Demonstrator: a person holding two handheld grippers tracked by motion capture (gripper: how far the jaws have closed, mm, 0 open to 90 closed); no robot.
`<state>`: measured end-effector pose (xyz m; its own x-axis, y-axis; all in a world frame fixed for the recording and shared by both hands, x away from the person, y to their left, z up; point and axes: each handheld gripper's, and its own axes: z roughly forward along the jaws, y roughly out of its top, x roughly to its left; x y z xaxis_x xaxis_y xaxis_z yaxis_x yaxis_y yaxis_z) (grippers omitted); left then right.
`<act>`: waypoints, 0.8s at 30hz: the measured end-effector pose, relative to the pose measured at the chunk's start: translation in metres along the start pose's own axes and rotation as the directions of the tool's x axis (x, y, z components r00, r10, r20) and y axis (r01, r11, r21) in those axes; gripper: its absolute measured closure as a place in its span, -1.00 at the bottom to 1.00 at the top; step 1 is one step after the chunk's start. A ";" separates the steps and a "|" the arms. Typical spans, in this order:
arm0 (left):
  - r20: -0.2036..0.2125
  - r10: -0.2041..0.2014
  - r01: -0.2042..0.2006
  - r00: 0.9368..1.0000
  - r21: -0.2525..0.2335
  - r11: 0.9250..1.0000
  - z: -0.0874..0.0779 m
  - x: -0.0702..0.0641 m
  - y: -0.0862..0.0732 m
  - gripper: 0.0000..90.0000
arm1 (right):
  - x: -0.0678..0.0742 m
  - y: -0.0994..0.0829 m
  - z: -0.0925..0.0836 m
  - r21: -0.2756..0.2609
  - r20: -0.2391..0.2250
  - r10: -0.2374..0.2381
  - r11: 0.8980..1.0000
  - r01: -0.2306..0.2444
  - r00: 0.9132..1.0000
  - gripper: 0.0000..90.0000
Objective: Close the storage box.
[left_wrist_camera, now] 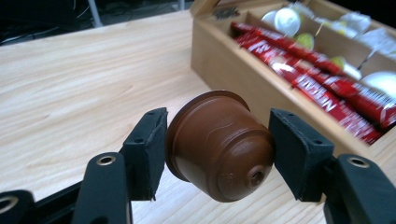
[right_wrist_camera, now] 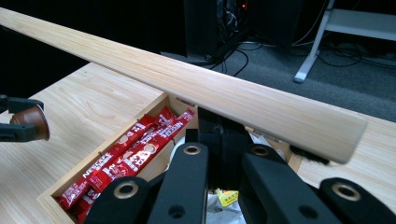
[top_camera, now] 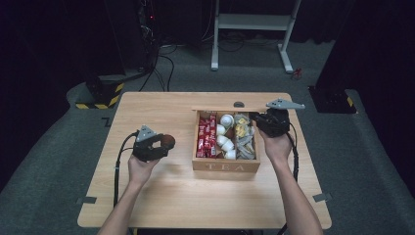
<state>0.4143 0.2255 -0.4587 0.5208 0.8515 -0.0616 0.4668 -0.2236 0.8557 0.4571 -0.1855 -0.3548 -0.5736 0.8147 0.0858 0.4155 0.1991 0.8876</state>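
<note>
**Ann:** Capsule first — a brown, cup-shaped plastic coffee capsule [left_wrist_camera: 219, 144] pinched across its flanks by the left tongs [left_wrist_camera: 217, 154], lying sideways with its narrow end toward the camera, up off the pale wooden bench [top_camera: 161, 196] and left of the box.

**Bo:** And the box?

**Ann:** Open wooden tea box with "TEA" on its front wall [top_camera: 226, 166]. Red instant-coffee sachets [top_camera: 206, 137] fill the left compartment, white round pods [top_camera: 225, 134] the middle, loose paper-wrapped tea bags [top_camera: 243, 139] the right. The capsule is near the box's left wall but outside it.

**Bo:** Right hand?

**Ann:** The right tongs [top_camera: 270, 122] sit at the back right corner, pressed together on the long wooden lid [right_wrist_camera: 196, 88], propping it up.

**Bo:** What could spoil this?

**Ann:** I'd say two things. That capsule is smooth and tapered; the pads grip a slope, so a jolt could squirt it out and send it rolling over the bench. And if the right grip slackens, the lid could drop onto the left tongs as they reach in.

**Bo:** Crowding?

**Ann:** Likely too — the compartments look full, so it may perch on top and tumble.
</note>
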 end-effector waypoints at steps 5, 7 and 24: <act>-0.011 -0.033 0.033 0.999 0.020 0.999 0.003 0.007 -0.012 -0.12 | 0.000 0.000 0.000 0.010 0.001 -0.006 1.000 0.006 1.000 1.00; -0.010 -0.044 0.045 0.999 0.023 0.999 0.004 0.009 -0.015 -0.12 | 0.000 0.000 -0.001 0.008 0.000 -0.005 1.000 0.005 1.000 1.00; -0.050 -0.048 0.050 0.998 0.055 0.997 0.020 0.012 -0.033 -0.12 | 0.003 -0.005 0.001 0.009 -0.008 0.000 1.000 0.000 1.000 1.00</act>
<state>0.4194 0.2332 -0.4976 0.4613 0.8840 -0.0762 0.5309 -0.2062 0.8219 0.4539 -0.1840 -0.3593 -0.5793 0.8102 0.0899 0.4223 0.2039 0.8832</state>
